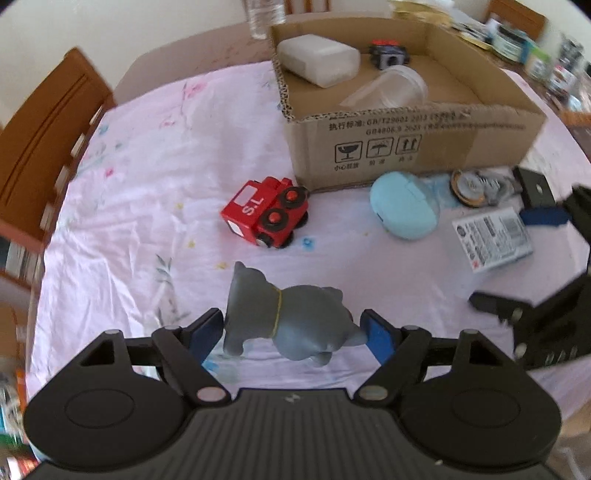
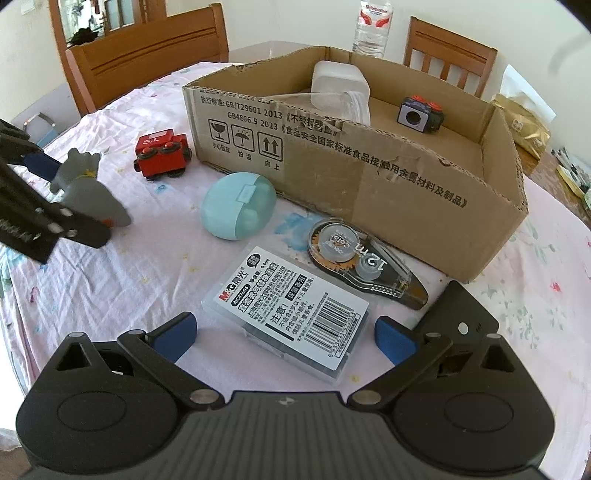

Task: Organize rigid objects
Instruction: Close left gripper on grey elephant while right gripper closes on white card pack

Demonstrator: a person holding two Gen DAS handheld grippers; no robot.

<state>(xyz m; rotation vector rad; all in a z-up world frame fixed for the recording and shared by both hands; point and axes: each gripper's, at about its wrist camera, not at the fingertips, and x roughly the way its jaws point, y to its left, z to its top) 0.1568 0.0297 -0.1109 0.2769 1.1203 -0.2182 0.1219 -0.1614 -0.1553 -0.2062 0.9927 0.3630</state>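
Observation:
My left gripper (image 1: pixel 291 328) is shut on a grey animal figurine (image 1: pixel 288 317), its blue pads pressing both sides; the figurine (image 2: pixel 85 184) also shows at the left of the right wrist view. My right gripper (image 2: pixel 284 332) is open, its fingers on either side of a clear plastic case of pencil leads (image 2: pixel 291 317) lying on the cloth. A red toy train car (image 1: pixel 266 212), a light blue egg-shaped case (image 1: pixel 404 205) and a correction tape dispenser (image 2: pixel 362 262) lie in front of the cardboard box (image 2: pixel 369 177). The box holds a white container (image 1: pixel 317 61), a clear cup (image 1: pixel 391 88) and a small black toy (image 2: pixel 419 112).
The table has a pink floral cloth (image 1: pixel 147 166). Wooden chairs (image 2: pixel 147 55) stand at its far side and left (image 1: pixel 40 147). A water bottle (image 2: pixel 373 26) stands behind the box. Clutter lies along the right edge (image 1: pixel 535 48).

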